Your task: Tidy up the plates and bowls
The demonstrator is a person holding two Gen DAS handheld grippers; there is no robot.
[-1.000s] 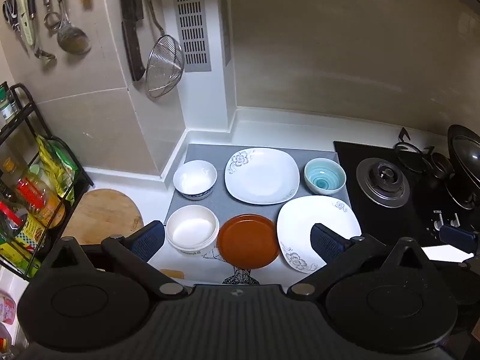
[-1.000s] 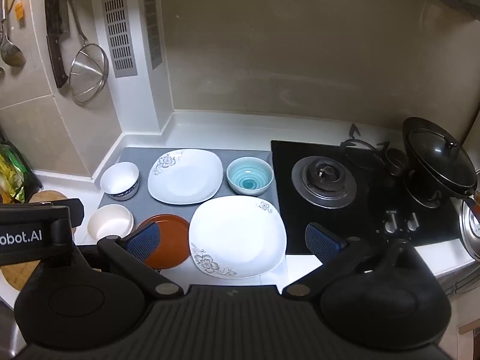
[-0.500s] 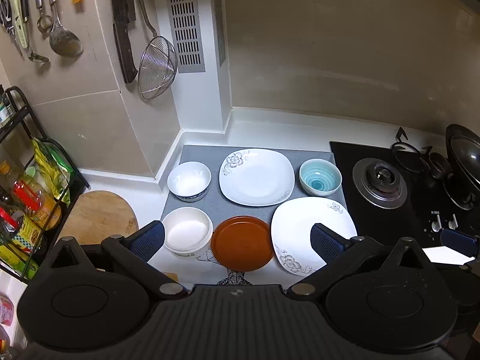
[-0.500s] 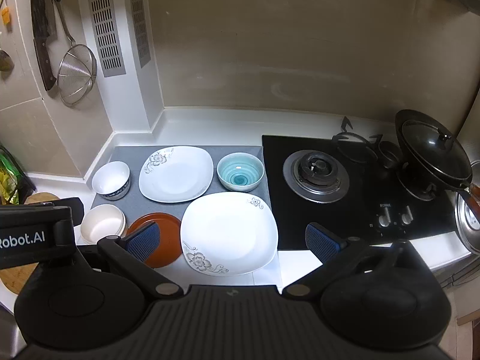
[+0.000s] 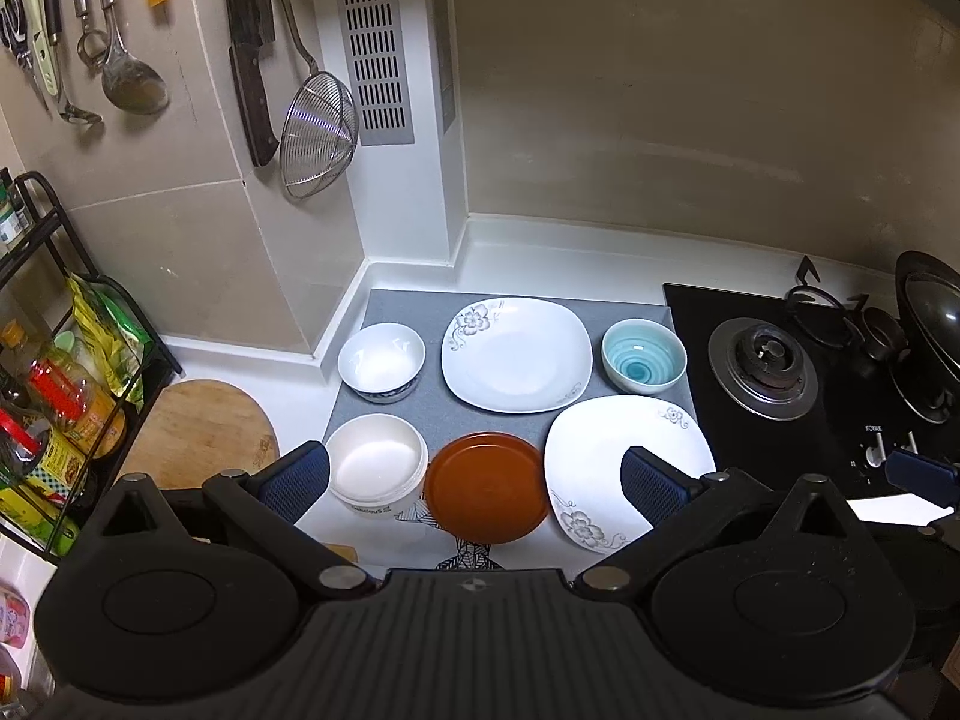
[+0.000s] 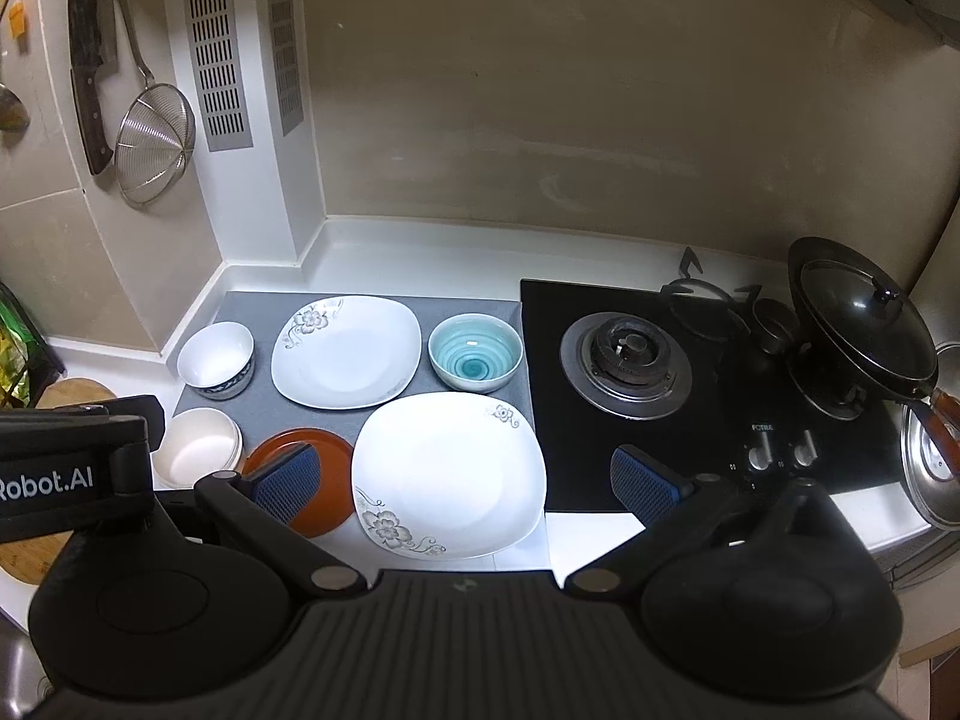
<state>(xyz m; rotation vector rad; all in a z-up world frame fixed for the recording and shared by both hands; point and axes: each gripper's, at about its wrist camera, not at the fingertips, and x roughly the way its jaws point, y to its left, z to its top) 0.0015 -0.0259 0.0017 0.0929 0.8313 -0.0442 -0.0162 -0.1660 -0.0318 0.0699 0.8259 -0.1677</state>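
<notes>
Kitchen counter beside a gas stove (image 6: 624,360) carries a grey mat (image 5: 528,420) where two white plates (image 5: 516,354) (image 6: 447,474), a brown plate (image 5: 487,487) and three bowls (image 5: 381,360) (image 5: 643,355) (image 5: 375,462) lie apart, unstacked, probably waiting for sorting. Both the left gripper (image 5: 474,477) and the right gripper (image 6: 462,480) hover above with fingers wide apart and nothing held. "Robot.AI" is readable on the left device, "FOTILE" on the stove.

left claw (image 5: 474,477): spread, empty | right claw (image 6: 465,483): spread, empty

Plates (image 5: 516,353) between bowls (image 5: 381,357) (mat (image 5: 444,414) left of stove (image 5: 763,360))
</notes>
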